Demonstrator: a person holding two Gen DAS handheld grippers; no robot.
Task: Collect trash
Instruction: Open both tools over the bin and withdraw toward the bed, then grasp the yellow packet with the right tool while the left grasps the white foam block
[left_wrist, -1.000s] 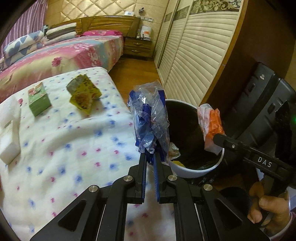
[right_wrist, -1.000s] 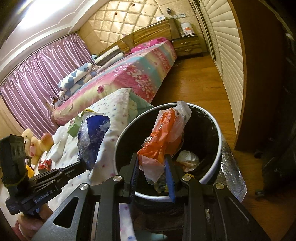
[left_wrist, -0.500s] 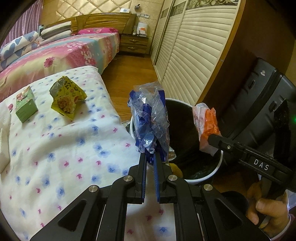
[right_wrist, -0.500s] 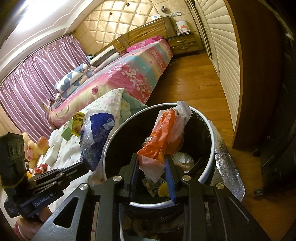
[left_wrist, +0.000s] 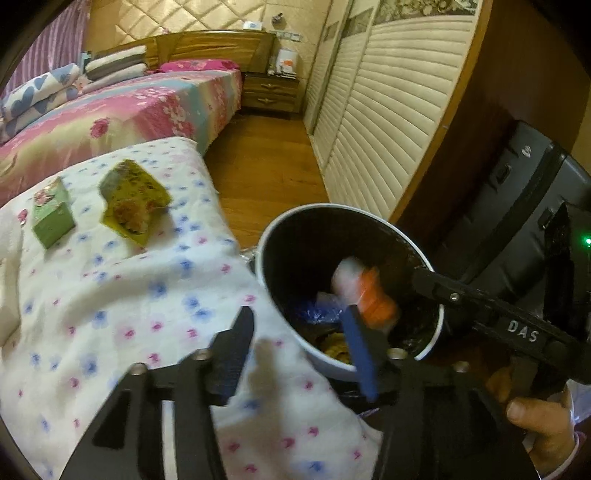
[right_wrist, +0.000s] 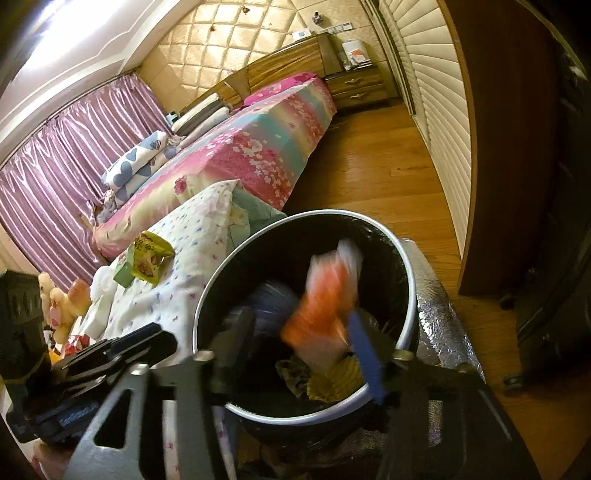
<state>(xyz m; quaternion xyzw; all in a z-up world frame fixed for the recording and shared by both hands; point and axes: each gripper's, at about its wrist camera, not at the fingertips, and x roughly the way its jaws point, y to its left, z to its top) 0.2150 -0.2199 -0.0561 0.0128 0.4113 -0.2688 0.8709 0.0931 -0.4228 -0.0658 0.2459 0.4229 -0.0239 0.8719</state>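
Note:
A white-rimmed bin (left_wrist: 373, 218) with a black liner stands beside the flowered quilt (left_wrist: 110, 302). My left gripper (left_wrist: 297, 332) hangs over its near rim, jaws opening, nothing between them. The blue plastic wrapper (left_wrist: 325, 310) lies down in the bin. My right gripper (right_wrist: 299, 328) is above the bin (right_wrist: 402, 258), its jaws opening too. The orange-and-white wrapper (right_wrist: 325, 306) is a blur dropping from between them, free of the pads. On the quilt lie a yellow-green snack packet (left_wrist: 133, 199) and a small green box (left_wrist: 51, 214).
A black suitcase (left_wrist: 517, 206) stands to the right of the bin, before louvred wardrobe doors (left_wrist: 388, 122). Silver foil (right_wrist: 443, 314) lies under the bin. Wooden floor (right_wrist: 369, 166) runs to a nightstand. Plush toys (right_wrist: 62, 299) sit at the left. A hand (left_wrist: 535, 424) holds the right gripper.
Both grippers were shut on their wrappers and now stand open. The blue wrapper has fallen into the bin, and the orange one is falling after it.

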